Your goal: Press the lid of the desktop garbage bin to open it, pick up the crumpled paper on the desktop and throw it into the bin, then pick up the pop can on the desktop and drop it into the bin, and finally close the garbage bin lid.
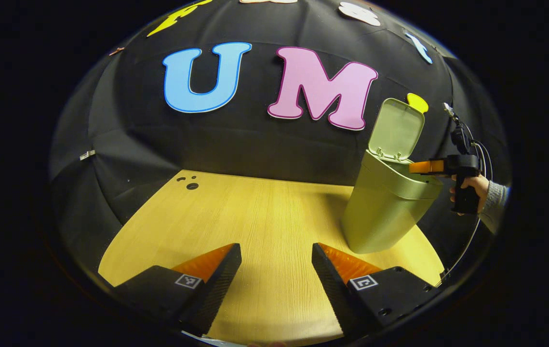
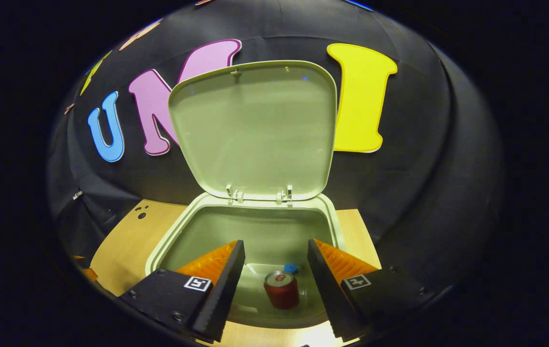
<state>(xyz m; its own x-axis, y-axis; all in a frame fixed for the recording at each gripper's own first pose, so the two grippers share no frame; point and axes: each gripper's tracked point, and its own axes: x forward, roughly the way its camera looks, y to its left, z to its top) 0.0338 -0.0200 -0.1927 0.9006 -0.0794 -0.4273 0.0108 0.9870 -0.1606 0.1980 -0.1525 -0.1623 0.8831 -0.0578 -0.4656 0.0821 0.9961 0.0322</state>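
At the right of the left gripper view, a hand [image 1: 472, 189] in a grey knit sleeve [image 1: 495, 202] grips the right tongs [image 1: 421, 167] by their upright handle, holding them level with the tips over the rim of the pale green plastic desktop garbage bin [image 1: 385, 212]. The bin stands on the light wood-grain counter [image 1: 260, 217], its hinged pale green lid [image 1: 396, 129] raised upright against the black cloth wall [image 1: 255, 144]. A thin cable [image 1: 469, 241] hangs from the handle toward the counter edge. From that side angle, whether those tongs are apart cannot be told.

At the bottom of the same view, the left tongs [image 1: 276, 270] hover low over bare counter, apart with nothing between them.

The right gripper view looks straight down into the bin's mouth [image 2: 250, 231]. Its own tongs [image 2: 274, 274] stand apart, gripping nothing, poised above the opening. Between them, at lower centre, the red pop can [image 2: 281, 290] stands upright on the bin's floor, with a small blue object [image 2: 291, 268] just behind it. The lid's underside [image 2: 255, 130] fills the upper centre, its hinges meeting the rear rim.
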